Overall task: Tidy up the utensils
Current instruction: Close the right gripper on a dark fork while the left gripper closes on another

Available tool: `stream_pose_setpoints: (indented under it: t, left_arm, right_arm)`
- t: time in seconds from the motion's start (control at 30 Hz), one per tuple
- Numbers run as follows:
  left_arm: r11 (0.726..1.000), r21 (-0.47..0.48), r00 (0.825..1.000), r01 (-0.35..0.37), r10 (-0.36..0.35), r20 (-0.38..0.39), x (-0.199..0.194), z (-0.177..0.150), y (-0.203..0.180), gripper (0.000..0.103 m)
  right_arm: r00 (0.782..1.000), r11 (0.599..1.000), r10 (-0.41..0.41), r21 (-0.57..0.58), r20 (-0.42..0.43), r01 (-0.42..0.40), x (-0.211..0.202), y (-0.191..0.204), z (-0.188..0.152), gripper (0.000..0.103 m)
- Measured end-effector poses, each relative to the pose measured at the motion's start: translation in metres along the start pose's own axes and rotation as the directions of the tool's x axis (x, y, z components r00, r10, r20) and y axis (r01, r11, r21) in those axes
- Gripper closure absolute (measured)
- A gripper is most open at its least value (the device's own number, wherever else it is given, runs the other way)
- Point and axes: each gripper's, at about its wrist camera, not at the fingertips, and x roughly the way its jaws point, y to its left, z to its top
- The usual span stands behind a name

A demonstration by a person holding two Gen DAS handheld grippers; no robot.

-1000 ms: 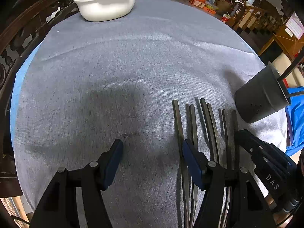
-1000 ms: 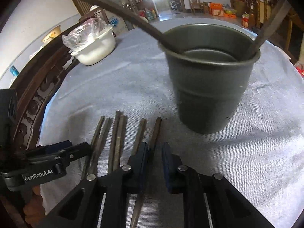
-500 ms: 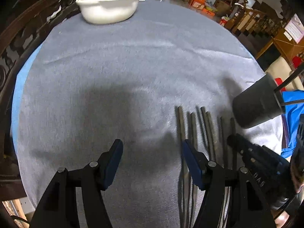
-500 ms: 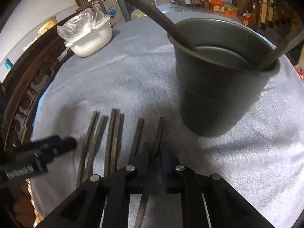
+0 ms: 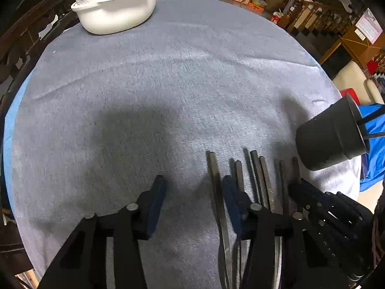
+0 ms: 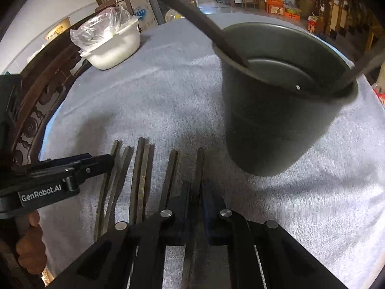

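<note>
Several dark utensils (image 5: 262,180) lie side by side on the grey tablecloth (image 5: 168,77), handles pointing away from me; they also show in the right wrist view (image 6: 142,168). A dark metal cup (image 6: 284,101) with two utensils leaning in it stands to their right, also seen in the left wrist view (image 5: 332,137). My right gripper (image 6: 196,190) is shut on the rightmost utensil (image 6: 199,166) of the row. My left gripper (image 5: 193,192) is open and empty, over the leftmost utensil (image 5: 214,175).
A white basin (image 5: 115,12) with a plastic bag in it stands at the table's far left, also in the right wrist view (image 6: 113,45). A carved wooden chair back (image 6: 31,110) borders the left edge. Blue cloth (image 5: 375,139) hangs beyond the cup.
My right gripper has closed tighter on the rightmost utensil and moved nearer the cup. My left gripper has pulled back slightly and stayed open.
</note>
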Motion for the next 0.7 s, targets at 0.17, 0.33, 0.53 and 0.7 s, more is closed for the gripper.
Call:
stream_pose_setpoints:
  t: [0.17, 0.33, 0.53, 0.7]
  left_arm:
    - [1.000, 0.029, 1.000, -0.007, 0.007, -0.007, 0.001, 0.002, -0.001, 0.068]
    - [1.000, 0.014, 0.999, 0.023, -0.022, -0.028, 0.005, 0.014, 0.001, 0.068]
    - [1.000, 0.016, 1.000, 0.007, -0.006, -0.014, 0.006, 0.018, 0.000, 0.069]
    - [1.000, -0.030, 1.000, 0.009, -0.009, -0.013, 0.002, 0.014, 0.007, 0.095]
  right_arm:
    - [0.999, 0.998, -0.046, -0.049, 0.029, 0.047, 0.003, 0.011, 0.002, 0.090]
    - [0.999, 0.998, -0.038, -0.053, 0.024, 0.040, 0.001, 0.007, 0.000, 0.095]
    - [0.999, 0.997, -0.043, -0.055, 0.031, 0.044, 0.002, 0.007, 0.002, 0.094]
    - [0.998, 0.999, 0.044, -0.011, 0.038, -0.043, -0.003, -0.001, 0.000, 0.096]
